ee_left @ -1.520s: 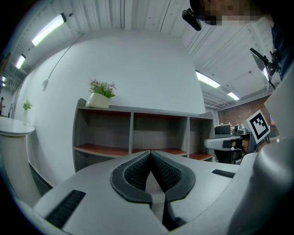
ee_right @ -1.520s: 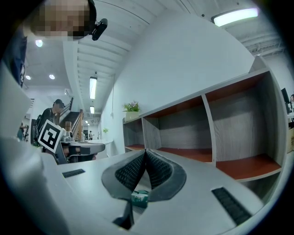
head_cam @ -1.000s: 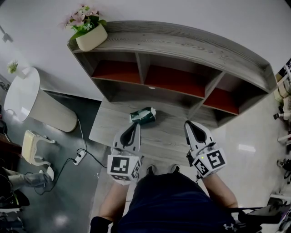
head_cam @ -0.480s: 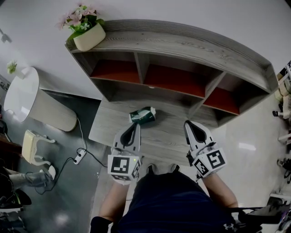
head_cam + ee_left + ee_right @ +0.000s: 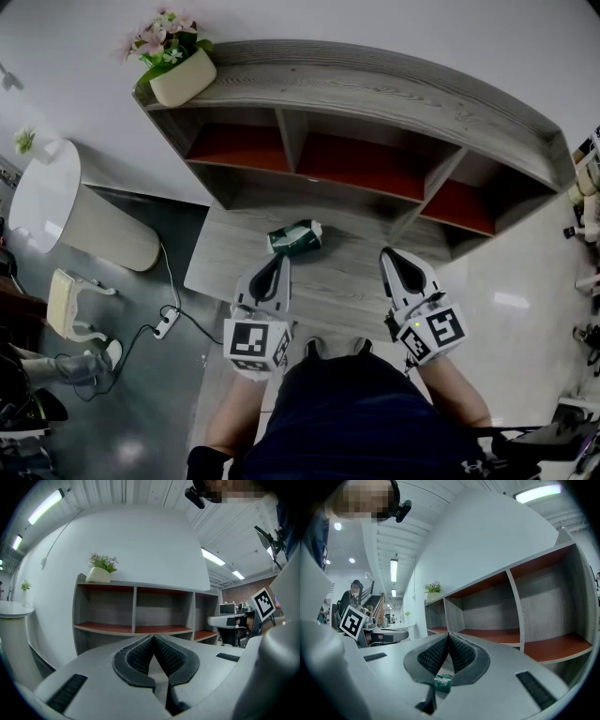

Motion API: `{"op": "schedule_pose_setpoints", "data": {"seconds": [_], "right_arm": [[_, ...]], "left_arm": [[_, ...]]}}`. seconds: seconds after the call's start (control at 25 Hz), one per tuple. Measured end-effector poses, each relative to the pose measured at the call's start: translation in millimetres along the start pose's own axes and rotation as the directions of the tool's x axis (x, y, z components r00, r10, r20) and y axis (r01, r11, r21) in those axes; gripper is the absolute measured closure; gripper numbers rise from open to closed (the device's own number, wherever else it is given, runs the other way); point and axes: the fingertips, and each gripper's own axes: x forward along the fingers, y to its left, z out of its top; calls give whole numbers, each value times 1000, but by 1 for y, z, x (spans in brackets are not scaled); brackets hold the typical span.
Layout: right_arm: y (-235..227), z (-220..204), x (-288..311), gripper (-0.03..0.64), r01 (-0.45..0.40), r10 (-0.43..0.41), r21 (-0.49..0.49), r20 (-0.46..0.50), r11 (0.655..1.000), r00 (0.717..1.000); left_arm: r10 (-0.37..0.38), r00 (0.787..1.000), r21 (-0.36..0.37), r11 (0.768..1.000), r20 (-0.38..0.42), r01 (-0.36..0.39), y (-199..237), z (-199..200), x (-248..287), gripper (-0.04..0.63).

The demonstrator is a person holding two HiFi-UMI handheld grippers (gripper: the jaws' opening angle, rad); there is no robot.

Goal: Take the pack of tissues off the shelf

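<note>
Left gripper (image 5: 277, 260), right gripper (image 5: 390, 255) level (closed)

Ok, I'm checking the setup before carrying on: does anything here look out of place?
The green pack of tissues lies askew on the low wooden table before the shelf, not in any compartment. Nothing else stands out.

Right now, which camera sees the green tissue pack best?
The head view: the tissue pack shows whole, lying on the grey board. The right gripper view catches only a green sliver past its jaws; the left gripper view misses it.
</note>
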Motion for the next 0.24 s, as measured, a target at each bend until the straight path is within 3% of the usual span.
{"op": "schedule_pose_setpoints", "data": {"seconds": [0.24], "right_arm": [[2, 0, 4, 605, 2, -2, -3, -3, 1000, 1000]], "left_arm": [[-7, 1000, 2, 1000, 0, 7, 3, 0, 2, 578]]}}
